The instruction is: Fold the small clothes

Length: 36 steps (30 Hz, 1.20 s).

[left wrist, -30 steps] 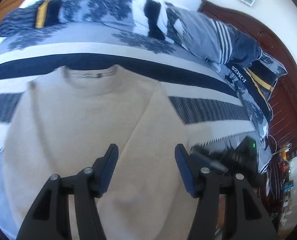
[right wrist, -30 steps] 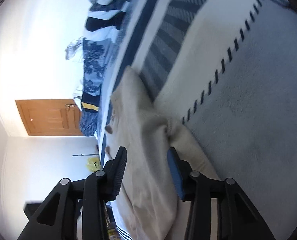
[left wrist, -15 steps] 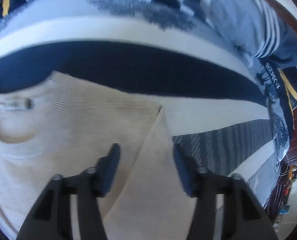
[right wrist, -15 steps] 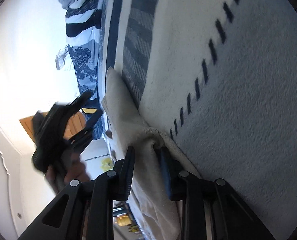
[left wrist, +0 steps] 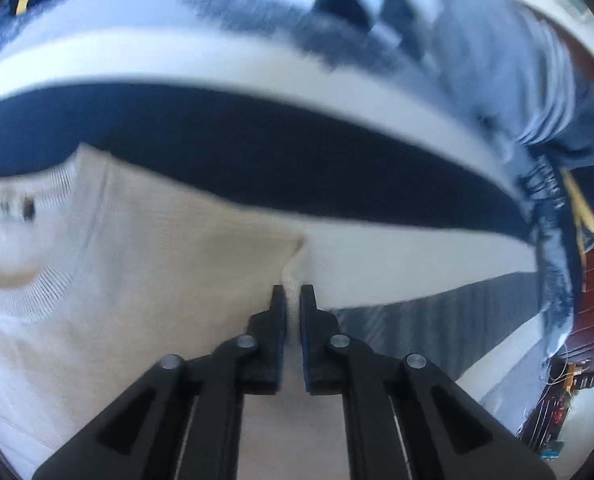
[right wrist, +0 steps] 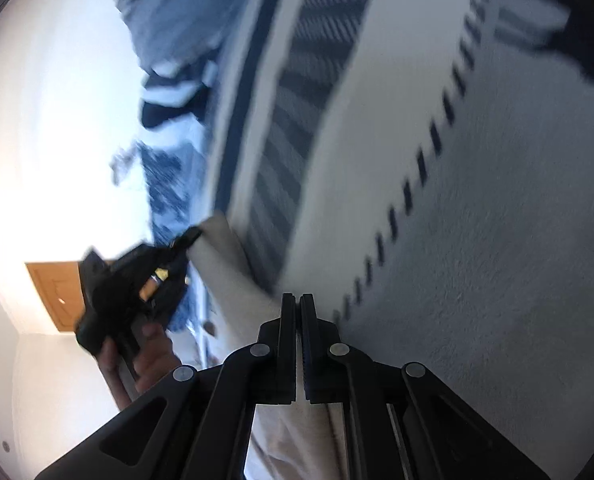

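A cream knit sweater point(left wrist: 129, 280) lies flat on the striped bed, its collar at the left of the left wrist view. My left gripper point(left wrist: 293, 296) is shut on the sweater's right shoulder edge, with a fold of knit pinched between the pads. The sweater also shows in the right wrist view point(right wrist: 233, 264). My right gripper point(right wrist: 298, 304) is shut on the sweater's lower side edge; the fabric runs under its jaws. The left gripper also shows in the right wrist view point(right wrist: 189, 238), held by a hand and gripping the far corner.
The bed cover point(left wrist: 397, 264) has white, navy and grey stripes. Pillows and bunched bedding point(left wrist: 477, 60) lie at the far side. A dark wooden headboard point(left wrist: 593, 264) stands at the right. A wooden door point(right wrist: 53, 292) is beyond the bed.
Both grippers went from open to shut on the sweater. The left one moved forward to the right shoulder edge. The right one closed on the lower side edge.
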Motion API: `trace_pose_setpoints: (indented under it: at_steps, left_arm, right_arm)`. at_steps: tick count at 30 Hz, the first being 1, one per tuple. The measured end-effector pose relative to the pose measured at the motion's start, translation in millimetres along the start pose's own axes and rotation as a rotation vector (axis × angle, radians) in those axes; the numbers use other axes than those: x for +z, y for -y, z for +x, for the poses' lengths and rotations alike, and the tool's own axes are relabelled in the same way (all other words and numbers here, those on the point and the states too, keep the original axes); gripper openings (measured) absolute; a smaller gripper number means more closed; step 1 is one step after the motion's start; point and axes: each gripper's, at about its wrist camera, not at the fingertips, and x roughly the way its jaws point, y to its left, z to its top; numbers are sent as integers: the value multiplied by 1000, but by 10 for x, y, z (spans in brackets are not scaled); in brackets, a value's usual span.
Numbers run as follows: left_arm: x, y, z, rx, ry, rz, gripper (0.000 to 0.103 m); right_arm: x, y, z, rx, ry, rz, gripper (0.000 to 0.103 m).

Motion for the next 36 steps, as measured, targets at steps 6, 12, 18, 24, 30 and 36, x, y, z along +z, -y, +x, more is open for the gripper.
trace_pose_setpoints:
  at_steps: [6, 12, 18, 24, 30, 36]
  left_arm:
    - [-326, -198, -850, -23, 133, 77, 42]
    - [-1461, -955, -2025, 40, 244, 60, 56]
    - [-2873, -1679, -2357, 207, 192, -28, 56]
    - [-3468, -1906, -1964, 170, 118, -99, 53]
    - [-3577, -1965, -1852, 127, 100, -113, 42]
    - [-3760, -2001, -2023, 68, 150, -128, 3]
  right_arm:
    - [109, 45, -170, 30, 34, 42, 42]
    - [-9, -312, -437, 71, 9, -129, 65]
    - [-574, -627, -367, 61, -111, -314, 65]
    - [-1267, -516, -64, -58, -305, -410, 58]
    - [-1843, -187, -48, -98, -412, -346, 50]
    - [-2259, 15, 228, -224, -493, -435, 4]
